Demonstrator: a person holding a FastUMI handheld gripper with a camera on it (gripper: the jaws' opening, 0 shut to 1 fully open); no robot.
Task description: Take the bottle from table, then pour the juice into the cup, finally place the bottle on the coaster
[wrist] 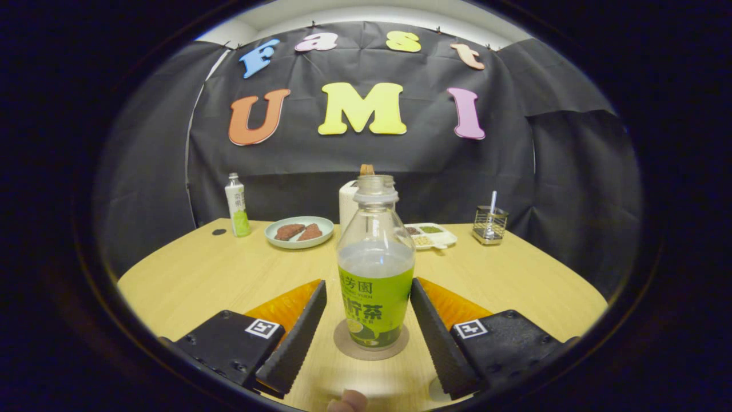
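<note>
Spread wide, the gripper fingers flank without touching the uncapped bottle standing on the coaster.

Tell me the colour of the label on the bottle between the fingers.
Green with dark lettering, on the bottle in the gripper view; the gripper is open.

Your gripper is sitting with its fingers spread wide, and the bottle is standing upright between them on the coaster, with clear gaps on both sides. Bare table is lying open to the left and right of the fingers. Beyond the bottle, a paper towel roll is blocking the way straight ahead, with a plate, a divided tray, a small bottle and a wire holder lining the far edge.
</note>
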